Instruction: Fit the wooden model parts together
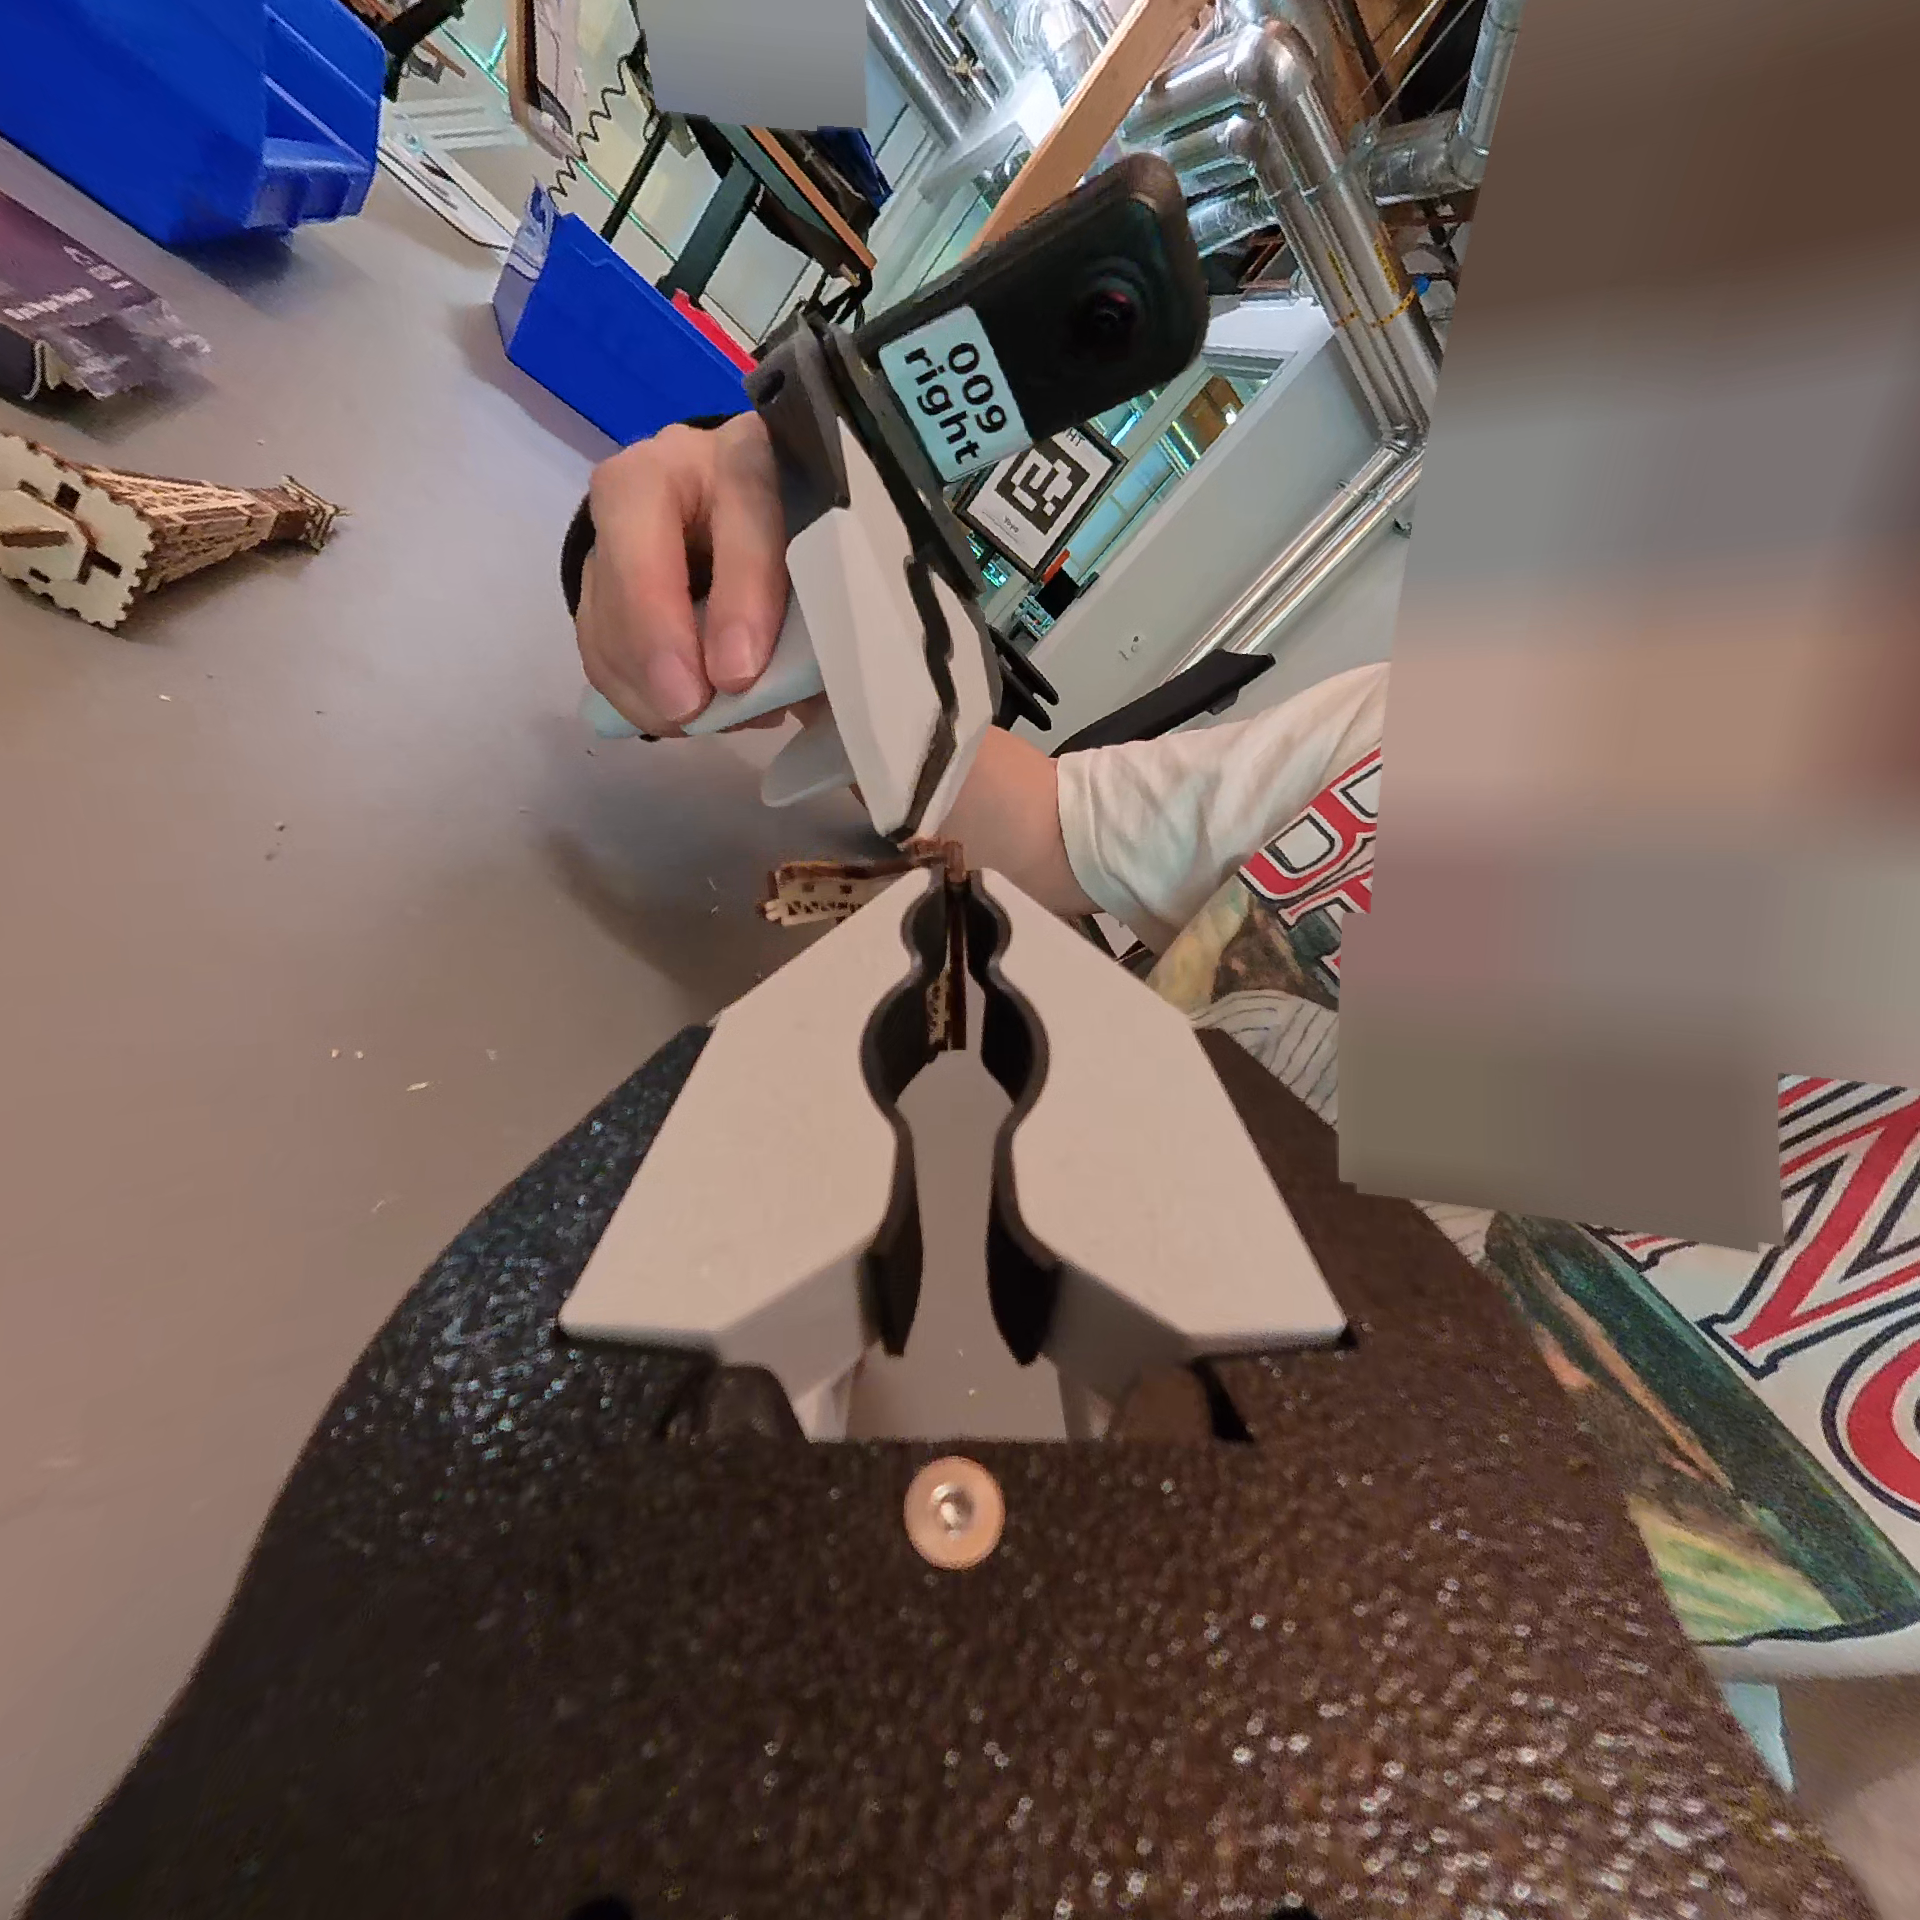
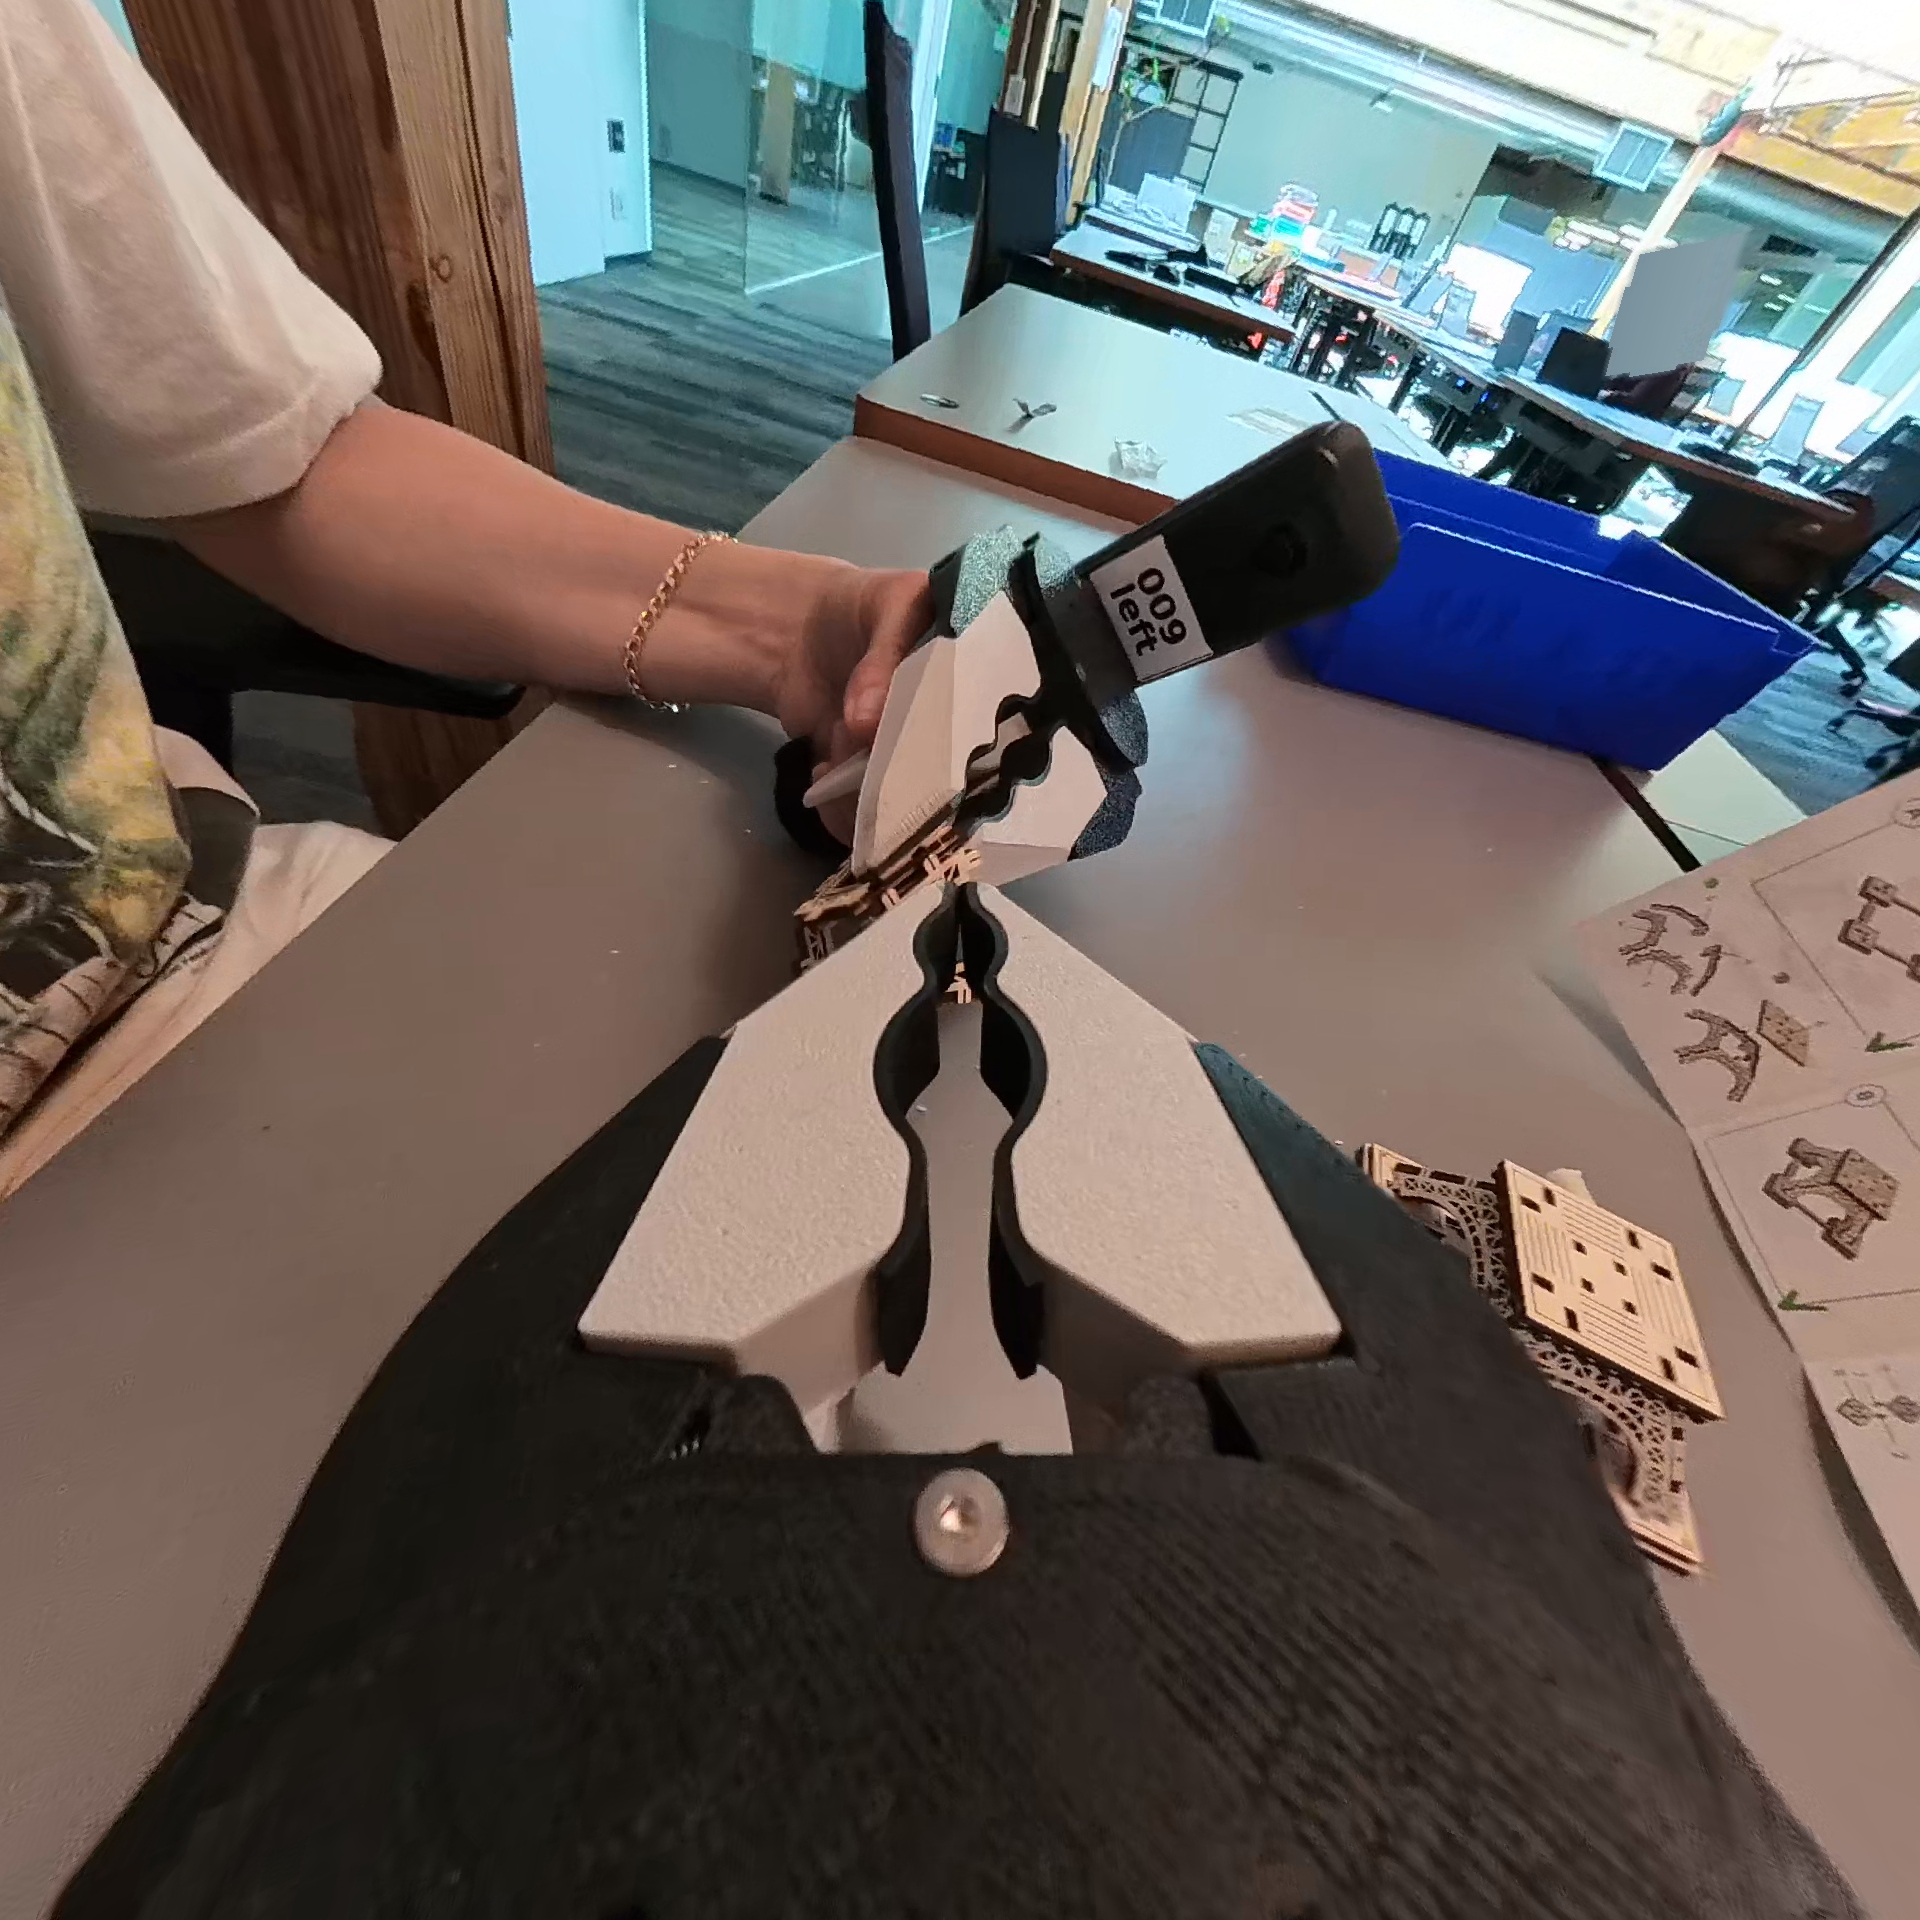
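Observation:
My left gripper (image 1: 951, 883) is shut on a thin lattice wooden part (image 1: 948, 982), seen edge-on between its fingers. The part's flat end (image 1: 816, 896) sticks out to the left. My right gripper (image 1: 916, 831) comes down from above, tip to tip with the left one, shut on a small wooden piece (image 1: 928, 854). In the right wrist view my right gripper (image 2: 958, 899) pinches that small piece (image 2: 961, 987). It meets the lattice part (image 2: 883, 888) held by the left gripper (image 2: 925, 847). Both parts touch just above the grey table (image 2: 416, 1039).
A partly built wooden tower (image 1: 125, 530) lies on the table; it also shows in the right wrist view (image 2: 1558, 1278). An instruction sheet (image 2: 1787, 1039) lies at the right. Blue bins (image 1: 197, 104) (image 2: 1538, 634) stand at the table's far side. A person's arm (image 2: 468, 582) reaches in. My left and right fingertips are right by each other.

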### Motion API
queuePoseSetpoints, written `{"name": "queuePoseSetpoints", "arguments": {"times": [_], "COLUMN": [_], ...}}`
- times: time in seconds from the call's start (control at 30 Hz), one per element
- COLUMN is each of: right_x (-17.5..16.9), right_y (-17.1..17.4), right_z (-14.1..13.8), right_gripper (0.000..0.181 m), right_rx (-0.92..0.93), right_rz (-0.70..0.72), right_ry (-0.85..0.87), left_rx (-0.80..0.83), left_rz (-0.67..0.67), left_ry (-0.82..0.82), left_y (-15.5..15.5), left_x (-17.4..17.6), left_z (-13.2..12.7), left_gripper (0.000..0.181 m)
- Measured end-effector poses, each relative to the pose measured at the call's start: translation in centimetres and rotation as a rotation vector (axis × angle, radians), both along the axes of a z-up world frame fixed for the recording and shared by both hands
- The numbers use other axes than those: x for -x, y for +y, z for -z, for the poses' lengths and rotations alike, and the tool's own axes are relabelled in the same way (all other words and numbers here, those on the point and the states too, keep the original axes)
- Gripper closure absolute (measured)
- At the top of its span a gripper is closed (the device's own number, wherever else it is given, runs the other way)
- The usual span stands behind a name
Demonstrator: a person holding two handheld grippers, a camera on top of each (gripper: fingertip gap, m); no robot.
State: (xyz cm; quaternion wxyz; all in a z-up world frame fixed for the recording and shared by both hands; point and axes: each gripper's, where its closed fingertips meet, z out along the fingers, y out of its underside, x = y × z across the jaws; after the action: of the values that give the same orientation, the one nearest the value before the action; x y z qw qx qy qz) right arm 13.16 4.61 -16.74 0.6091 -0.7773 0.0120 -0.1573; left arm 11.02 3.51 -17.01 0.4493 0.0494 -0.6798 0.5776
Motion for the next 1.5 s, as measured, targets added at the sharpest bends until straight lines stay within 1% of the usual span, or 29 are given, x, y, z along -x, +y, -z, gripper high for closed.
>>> {"name": "queuePoseSetpoints", "arguments": {"times": [0.17,0.23,0.33,0.43,0.47,0.53,0.6,0.7,0.8,0.87,0.93,0.97,1.03,1.1,1.17,1.2,1.3,1.4,1.5], "right_x": [0.1,-0.1,-1.1,-1.7,-1.8,-1.9,-2.2,-3.1,-3.6,-4.1,-4.5,-4.6,-4.4,-4.3,-4.4,-4.5,-4.5,-4.8,-5.0], "right_y": [0.2,0.1,-0.2,-0.6,-0.8,-1.1,-1.2,-0.9,-0.4,-0.4,-0.5,-0.5,-0.2,-0.1,-0.3,-0.5,-0.7,-0.9,-1.2], "right_z": [-0.1,-0.1,-0.8,-1.0,-1.4,-2.0,-2.1,-1.6,-1.4,-1.4,-1.6,-1.6,-1.5,-1.6,-1.6,-1.8,-1.6,-1.4,-1.4], "right_gripper": [0.181,0.181,0.181,0.18,0.176,0.158,0.153,0.153,0.151,0.149,0.149,0.149,0.158,0.159,0.162,0.169,0.17,0.171,0.171], "right_rx": [0.017,0.026,-0.019,-0.024,-0.043,-0.071,-0.067,-0.003,-0.004,-0.002,-0.009,-0.012,-0.022,-0.016,-0.02,-0.035,-0.02,0.002,-0.002], "right_rz": [0.003,0.017,0.088,0.125,0.134,0.143,0.174,0.251,0.311,0.369,0.414,0.426,0.407,0.405,0.4,0.409,0.404,0.421,0.437], "right_ry": [-0.033,-0.051,-0.104,-0.133,-0.139,-0.144,-0.174,-0.265,-0.295,-0.323,-0.345,-0.34,-0.329,-0.351,-0.334,-0.333,-0.33,-0.337,-0.332], "left_rx": [0.009,0.009,0.047,0.054,0.064,0.079,0.11,0.137,0.152,0.177,0.162,0.162,0.172,0.175,0.164,0.156,0.135,0.135,0.141], "left_rz": [0.017,0.004,-0.068,-0.13,-0.162,-0.227,-0.267,-0.326,-0.407,-0.429,-0.443,-0.45,-0.455,-0.45,-0.449,-0.444,-0.46,-0.462,-0.501], "left_ry": [0.009,0.012,0.031,0.018,0.016,0.021,0.03,0.012,-0.003,-0.01,-0.023,-0.031,-0.037,-0.037,-0.049,-0.059,-0.093,-0.108,-0.131], "left_y": [0.2,0.1,-0.2,-0.4,-0.4,-0.3,-0.2,-0.2,-0.6,-0.7,-0.9,-1.0,-0.9,-0.9,-0.9,-1.0,-1.2,-1.1,-0.7], "left_x": [0.1,-0.1,-1.2,-2.0,-2.4,-3.6,-4.2,-4.9,-5.7,-5.7,-5.8,-5.8,-5.8,-5.7,-5.7,-5.6,-5.6,-5.7,-6.4], "left_z": [-0.1,-0.1,-0.7,-0.8,-0.9,-1.1,-1.5,-1.8,-2.0,-2.3,-2.1,-2.2,-2.3,-2.3,-2.2,-2.1,-1.9,-1.9,-2.0], "left_gripper": [0.181,0.181,0.181,0.181,0.181,0.181,0.181,0.181,0.181,0.181,0.181,0.181,0.181,0.181,0.181,0.179,0.179,0.17,0.174]}}
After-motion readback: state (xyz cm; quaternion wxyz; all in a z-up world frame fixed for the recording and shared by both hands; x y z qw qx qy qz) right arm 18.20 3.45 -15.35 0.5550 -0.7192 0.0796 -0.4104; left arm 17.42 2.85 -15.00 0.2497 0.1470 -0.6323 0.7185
